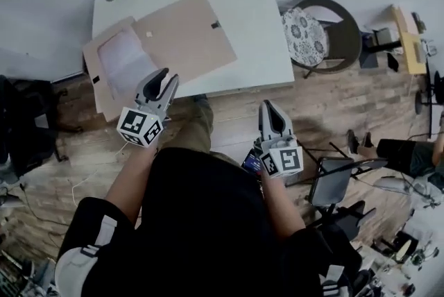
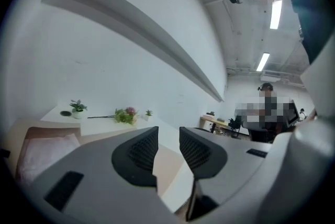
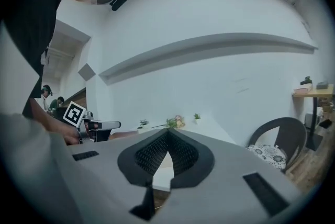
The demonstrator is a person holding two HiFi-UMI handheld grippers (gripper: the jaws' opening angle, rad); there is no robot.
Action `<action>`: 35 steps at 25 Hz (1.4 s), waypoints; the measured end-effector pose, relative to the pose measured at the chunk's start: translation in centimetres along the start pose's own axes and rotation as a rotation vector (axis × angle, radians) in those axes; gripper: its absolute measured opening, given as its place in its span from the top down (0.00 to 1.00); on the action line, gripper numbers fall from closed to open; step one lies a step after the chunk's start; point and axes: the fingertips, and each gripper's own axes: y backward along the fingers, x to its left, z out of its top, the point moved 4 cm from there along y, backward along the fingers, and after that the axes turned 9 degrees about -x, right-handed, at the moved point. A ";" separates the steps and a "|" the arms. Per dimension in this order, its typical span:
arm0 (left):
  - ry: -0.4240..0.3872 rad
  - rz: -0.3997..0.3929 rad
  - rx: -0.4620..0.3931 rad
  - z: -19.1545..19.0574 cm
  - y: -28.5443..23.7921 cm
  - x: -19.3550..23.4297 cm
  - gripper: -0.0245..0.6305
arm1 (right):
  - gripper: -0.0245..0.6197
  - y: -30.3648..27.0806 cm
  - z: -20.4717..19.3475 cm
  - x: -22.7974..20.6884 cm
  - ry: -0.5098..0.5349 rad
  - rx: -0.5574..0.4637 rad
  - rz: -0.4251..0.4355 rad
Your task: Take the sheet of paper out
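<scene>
Two hand-held grippers are held short of any grasp, so the task is judged to be at its approach step, with nothing taken out yet. The sheet of paper (image 1: 125,61) lies pale on the left half of the opened brown folder (image 1: 191,35), at the near left corner of the white bench (image 1: 260,25). The left hand-held gripper (image 1: 164,75) is poised at the folder's near edge, beside the sheet, with its jaws parted and nothing between them. The right hand-held gripper (image 1: 269,107) is held off the bench, its jaws closed together on nothing. Next, the parted jaws would need to be brought to a free edge of the sheet and closed on it alone, with the folder perhaps steadied by the right.
</scene>
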 end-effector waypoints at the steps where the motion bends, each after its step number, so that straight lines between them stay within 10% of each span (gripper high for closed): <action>1: 0.004 0.032 0.003 -0.1 -0.4 1.2 0.79 | 0.95 -1.6 -0.1 -0.4 0.003 0.012 0.023; 11: 0.066 0.286 0.037 -0.1 -3.9 10.8 0.79 | 0.95 -18.6 -0.3 -2.4 0.020 0.128 0.275; 25: 0.111 0.568 0.518 -8.0 -3.6 20.7 0.79 | 0.95 -31.2 -3.5 -2.0 -0.001 0.267 0.454; 35: 0.124 0.659 0.702 -11.6 -3.4 23.1 0.79 | 0.95 -35.5 -6.4 -2.6 -0.042 0.345 0.567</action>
